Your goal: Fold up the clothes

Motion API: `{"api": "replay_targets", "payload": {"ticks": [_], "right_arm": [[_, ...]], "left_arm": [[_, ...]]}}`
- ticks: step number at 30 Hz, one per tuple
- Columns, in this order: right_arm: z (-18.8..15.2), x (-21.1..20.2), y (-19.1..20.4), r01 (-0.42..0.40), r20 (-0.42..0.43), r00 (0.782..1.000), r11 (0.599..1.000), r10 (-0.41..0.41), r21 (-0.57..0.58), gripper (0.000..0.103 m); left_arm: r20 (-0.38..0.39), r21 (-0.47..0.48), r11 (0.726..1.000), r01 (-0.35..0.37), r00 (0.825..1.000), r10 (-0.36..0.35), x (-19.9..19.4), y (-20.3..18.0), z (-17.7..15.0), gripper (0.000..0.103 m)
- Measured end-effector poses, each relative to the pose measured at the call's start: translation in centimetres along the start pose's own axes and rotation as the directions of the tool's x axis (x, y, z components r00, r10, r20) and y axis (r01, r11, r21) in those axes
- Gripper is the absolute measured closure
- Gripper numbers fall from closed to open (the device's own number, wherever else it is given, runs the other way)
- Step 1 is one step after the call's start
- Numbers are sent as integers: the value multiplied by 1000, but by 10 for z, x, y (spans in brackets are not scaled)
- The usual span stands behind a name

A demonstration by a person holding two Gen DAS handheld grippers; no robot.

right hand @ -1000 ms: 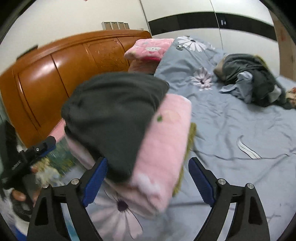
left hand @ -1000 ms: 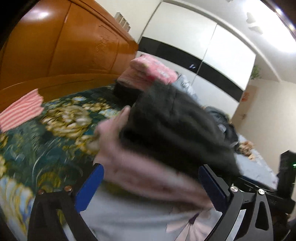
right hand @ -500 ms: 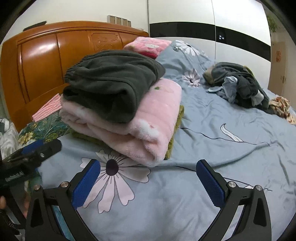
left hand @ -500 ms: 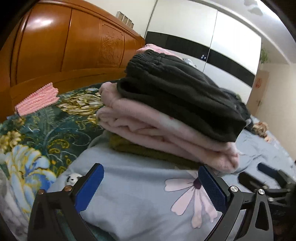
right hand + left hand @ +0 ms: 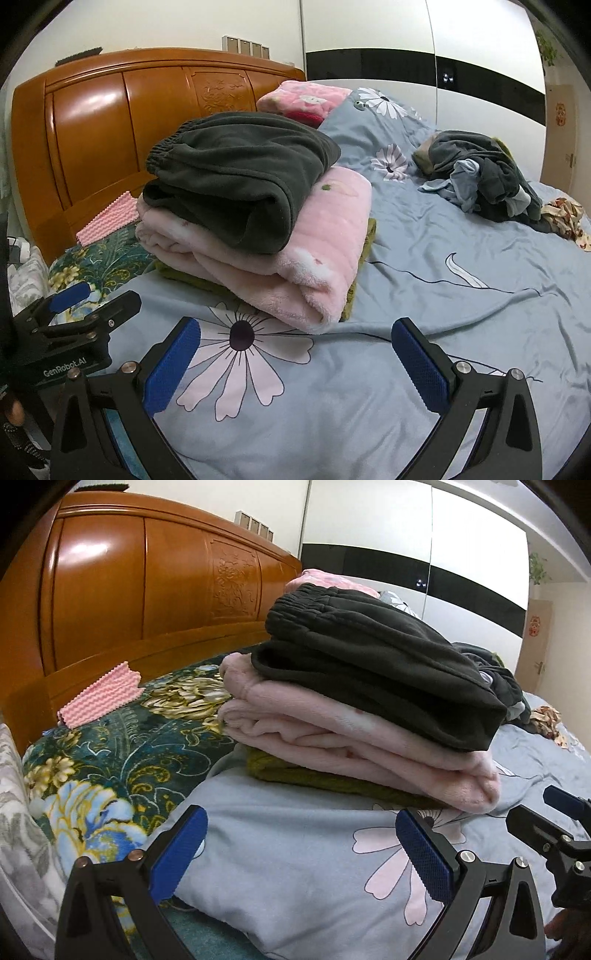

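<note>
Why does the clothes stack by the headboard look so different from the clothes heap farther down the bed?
The stack is folded flat in neat layers; the heap is crumpled and tangled. The stack shows dark, pink and olive layers; the heap is mostly dark grey with pale blue. Both lie on the flowered duvet.

1. The left gripper has two black, skeletal arms with triangular cut-outs, forking out from the bottom of its own wrist view.
2. Each arm ends in a blue pad with a fine knurled, diamond-dotted texture.
3. Round silver screws sit on the black arms just behind the pads, two to a side.
4. The right gripper is built alike: black frame, blue textured pads, silver screw heads.
5. Seen from the right wrist view, the left gripper's black body carries white lettering reading "GenRobot.AI".
6. A fingertip shows at the left edge beneath that body.
</note>
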State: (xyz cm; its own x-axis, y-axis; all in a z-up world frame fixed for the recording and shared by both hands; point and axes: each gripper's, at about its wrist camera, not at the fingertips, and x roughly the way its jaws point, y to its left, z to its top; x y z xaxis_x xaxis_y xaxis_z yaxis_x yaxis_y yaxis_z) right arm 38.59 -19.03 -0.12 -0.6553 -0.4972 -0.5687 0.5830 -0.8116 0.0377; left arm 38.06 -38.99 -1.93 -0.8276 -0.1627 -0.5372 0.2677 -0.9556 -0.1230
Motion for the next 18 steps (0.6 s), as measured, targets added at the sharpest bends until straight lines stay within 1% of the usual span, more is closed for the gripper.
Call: {"api": "replay_targets", "payload": {"ticks": [18], "right_arm": [[2,-4,1,-3,1,1000,1000,3,-3,0]], "left_arm": [[-17,3,1000,6,1000,-6,4,0,2,0]]}}
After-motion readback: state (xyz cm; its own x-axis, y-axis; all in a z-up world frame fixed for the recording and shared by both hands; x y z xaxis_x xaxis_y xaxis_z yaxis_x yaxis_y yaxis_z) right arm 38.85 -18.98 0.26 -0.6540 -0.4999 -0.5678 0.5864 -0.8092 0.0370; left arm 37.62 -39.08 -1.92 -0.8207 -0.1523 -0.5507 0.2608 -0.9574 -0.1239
